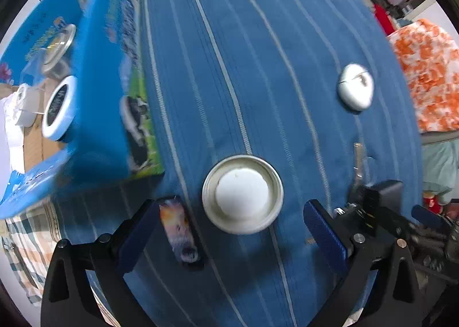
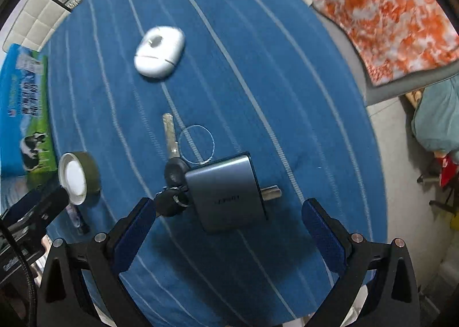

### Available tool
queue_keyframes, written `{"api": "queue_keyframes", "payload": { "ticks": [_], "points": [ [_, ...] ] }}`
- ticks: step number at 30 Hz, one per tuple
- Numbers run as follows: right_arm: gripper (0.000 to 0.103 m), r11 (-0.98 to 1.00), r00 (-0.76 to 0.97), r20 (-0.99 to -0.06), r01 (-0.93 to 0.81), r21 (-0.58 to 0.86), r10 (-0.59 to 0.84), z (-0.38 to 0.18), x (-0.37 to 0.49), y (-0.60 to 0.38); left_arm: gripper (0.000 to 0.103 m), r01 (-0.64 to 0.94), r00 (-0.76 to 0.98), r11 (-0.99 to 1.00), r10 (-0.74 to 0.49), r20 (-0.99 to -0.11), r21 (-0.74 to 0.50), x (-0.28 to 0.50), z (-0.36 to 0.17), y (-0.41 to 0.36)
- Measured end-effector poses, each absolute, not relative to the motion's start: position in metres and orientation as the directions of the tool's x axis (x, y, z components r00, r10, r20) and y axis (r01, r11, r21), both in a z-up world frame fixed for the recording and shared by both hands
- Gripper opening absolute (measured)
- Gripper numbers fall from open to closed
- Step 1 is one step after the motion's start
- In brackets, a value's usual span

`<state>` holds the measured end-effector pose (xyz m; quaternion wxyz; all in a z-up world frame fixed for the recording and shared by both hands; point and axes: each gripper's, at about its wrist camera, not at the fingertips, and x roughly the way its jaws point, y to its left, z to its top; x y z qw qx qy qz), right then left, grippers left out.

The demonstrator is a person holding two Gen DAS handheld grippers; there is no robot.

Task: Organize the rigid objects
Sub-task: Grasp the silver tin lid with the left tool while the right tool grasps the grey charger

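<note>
Both grippers gaped wide, holding nothing; right gripper sat nearest the grey adapter, dead ahead, plug pointing right.

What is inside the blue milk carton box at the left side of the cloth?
In the blue milk carton box, a white-rimmed round container, a metal lid and something white show. The box wall hides the rest.
</note>
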<state>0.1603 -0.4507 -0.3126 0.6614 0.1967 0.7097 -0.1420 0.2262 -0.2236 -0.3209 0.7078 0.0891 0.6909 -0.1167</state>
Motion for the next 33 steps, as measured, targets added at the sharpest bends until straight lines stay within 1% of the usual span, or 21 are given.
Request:
{"api": "queue_keyframes", "payload": {
  "ticks": [6,9,11,12,14,16,18,19,25,33],
  "points": [
    [0.103,0.886,-0.076,-0.991,0.460,0.060,0.106,-0.331,0.165,-0.452,0.102,0.271,-0.029,0.962,-0.016,-0.999,-0.023,0.233,-0.342,-0.227],
    [0.103,0.883,-0.086,-0.990,0.466,0.061,0.114,-0.339,0.169,-0.454,0.091,0.268,-0.045,0.963,-0.023,-0.999,-0.034,0.231,-0.348,-0.227],
    [0.103,0.881,-0.089,-0.990,0.469,0.058,0.112,-0.342,0.171,-0.455,0.069,0.274,-0.040,0.961,-0.035,-0.999,-0.044,0.230,-0.346,-0.227],
    [0.102,0.881,-0.090,-0.990,0.469,0.056,0.110,-0.343,0.171,-0.456,0.064,0.269,-0.056,0.962,-0.044,-0.997,-0.058,0.229,-0.347,-0.228],
    [0.096,0.880,-0.100,-0.988,0.472,0.056,0.117,-0.349,0.170,-0.457,0.063,0.273,-0.045,0.961,-0.037,-0.998,-0.048,0.227,-0.346,-0.231],
    [0.094,0.869,-0.101,-0.985,0.490,0.073,0.140,-0.353,0.166,-0.461,0.063,0.276,-0.039,0.960,-0.037,-0.999,-0.046,0.224,-0.345,-0.232],
    [0.086,0.867,-0.095,-0.988,0.495,0.061,0.123,-0.353,0.162,-0.465,0.063,0.282,-0.028,0.959,-0.037,-0.999,-0.044,0.222,-0.342,-0.233],
    [0.076,0.871,-0.105,-0.989,0.490,0.038,0.102,-0.353,0.160,-0.466,0.063,0.283,-0.025,0.958,-0.037,-0.999,-0.043,0.224,-0.340,-0.232],
    [0.075,0.881,-0.096,-0.992,0.471,0.031,0.086,-0.352,0.151,-0.464,0.063,0.301,-0.004,0.953,-0.027,-1.000,-0.027,0.221,-0.331,-0.236],
    [0.075,0.862,-0.068,-0.989,0.501,0.083,0.135,-0.334,0.124,-0.463,0.063,0.317,0.019,0.947,-0.065,-0.998,-0.055,0.204,-0.303,-0.239]
  ]
}}
